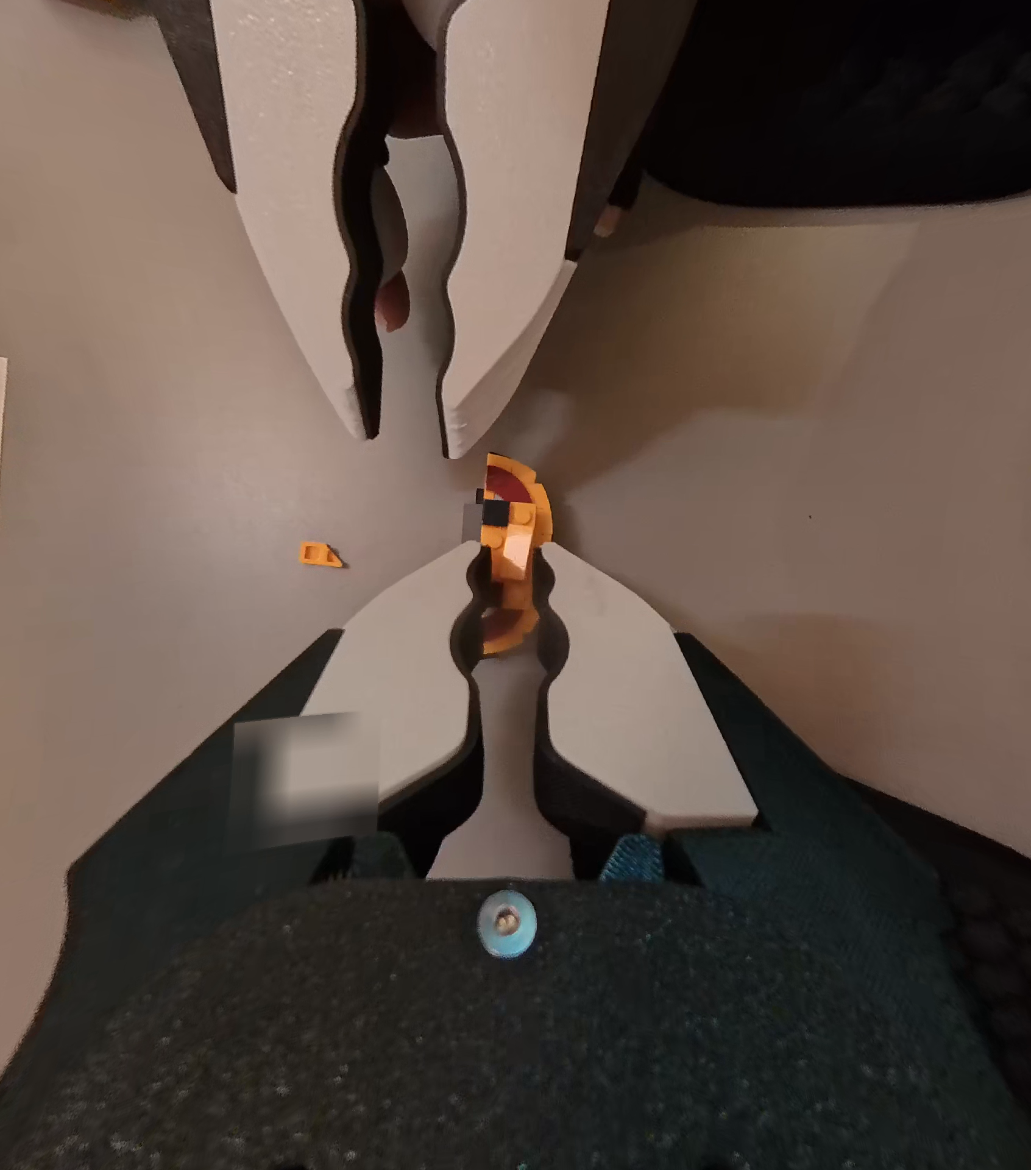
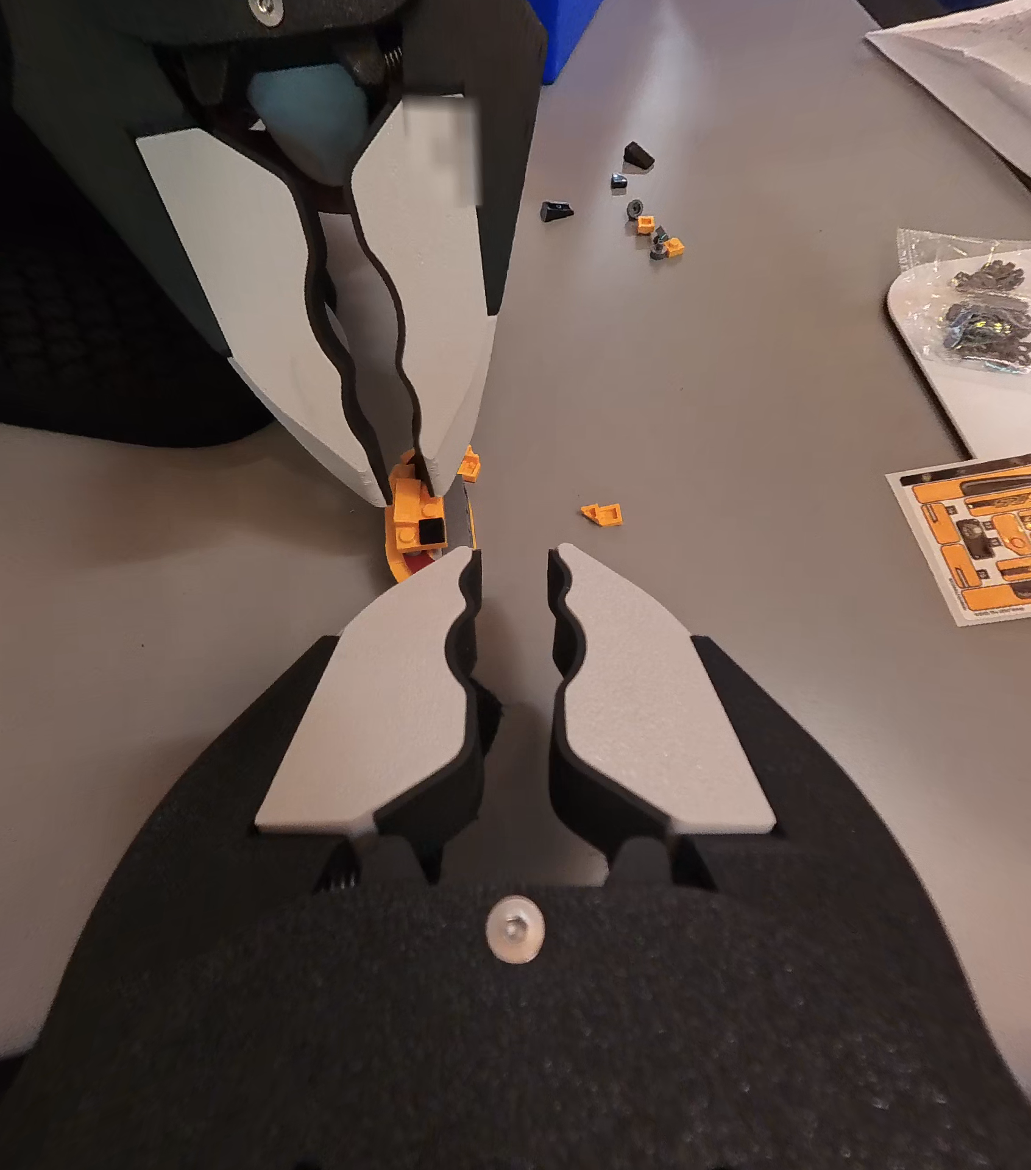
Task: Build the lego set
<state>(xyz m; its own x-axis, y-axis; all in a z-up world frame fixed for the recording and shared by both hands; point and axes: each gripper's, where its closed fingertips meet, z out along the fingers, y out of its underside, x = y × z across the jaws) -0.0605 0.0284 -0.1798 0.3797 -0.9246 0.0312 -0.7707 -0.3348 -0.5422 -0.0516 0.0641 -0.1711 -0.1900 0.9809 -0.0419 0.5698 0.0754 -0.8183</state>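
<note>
A small orange lego assembly [image 1: 516, 538], studded, with a dark red curved part, was held on the smooth grey table [image 1: 817, 506], pinched between the wavy-edged white fingers of the left gripper [image 1: 506, 551]. The right gripper [image 2: 514, 557] was parted and empty just beside it. A loose orange wedge piece [image 2: 603, 513] lay near.

Glossy plastic orange lego assembly [image 1: 516, 538], smooth matt grey table [image 2: 753, 392], crinkly clear plastic bag [image 2: 975, 304], glossy paper sticker sheet [image 2: 1007, 532].
</note>
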